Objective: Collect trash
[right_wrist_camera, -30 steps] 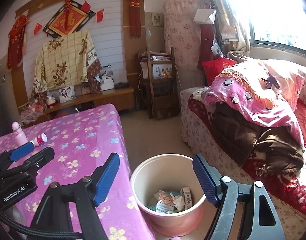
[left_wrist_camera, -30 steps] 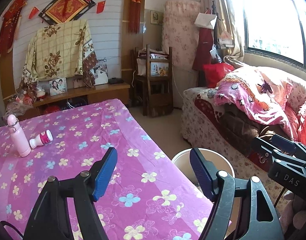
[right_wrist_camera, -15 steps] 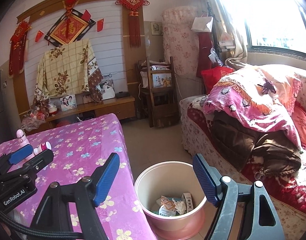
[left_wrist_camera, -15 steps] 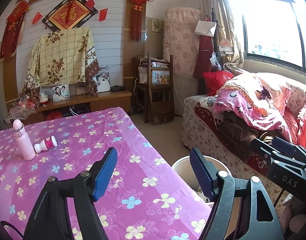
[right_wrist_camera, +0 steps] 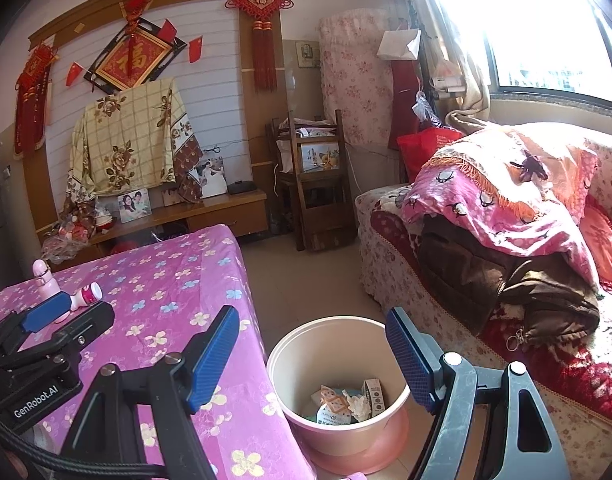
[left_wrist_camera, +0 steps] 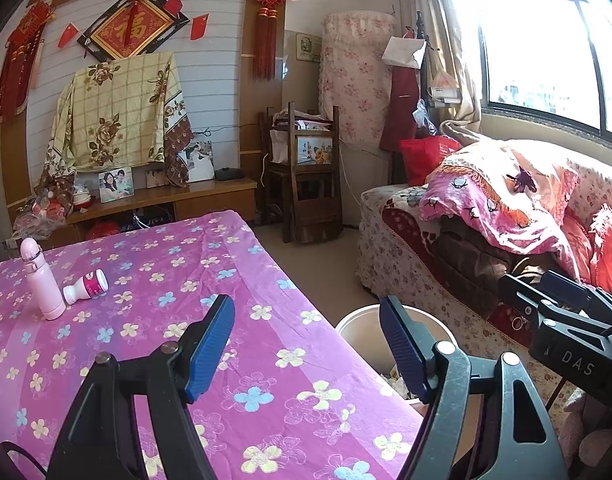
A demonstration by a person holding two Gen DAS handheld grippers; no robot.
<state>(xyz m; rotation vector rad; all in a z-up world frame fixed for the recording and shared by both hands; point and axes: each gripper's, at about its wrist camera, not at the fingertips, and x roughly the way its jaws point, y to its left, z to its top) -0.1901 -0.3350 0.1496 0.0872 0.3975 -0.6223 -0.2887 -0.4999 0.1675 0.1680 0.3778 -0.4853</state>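
A pink bin (right_wrist_camera: 338, 432) stands on the floor beside the table's right edge, with cartons and crumpled paper trash (right_wrist_camera: 346, 400) inside; its rim shows in the left wrist view (left_wrist_camera: 358, 320). A small white bottle with a pink label (left_wrist_camera: 85, 286) lies on its side on the purple flowered tablecloth (left_wrist_camera: 145, 300) at the far left, next to an upright pink flask (left_wrist_camera: 41, 280). My left gripper (left_wrist_camera: 306, 344) is open and empty above the table's near right corner. My right gripper (right_wrist_camera: 312, 356) is open and empty above the bin.
A sofa piled with blankets and a brown jacket (right_wrist_camera: 506, 240) runs along the right under the window. A wooden chair (left_wrist_camera: 306, 184) and a low cabinet with photos (left_wrist_camera: 157, 200) stand at the back. Bare floor lies between table and sofa.
Both grippers have lifted and tilted up a little, so the table and bin sit lower in view. Both stay open and empty.
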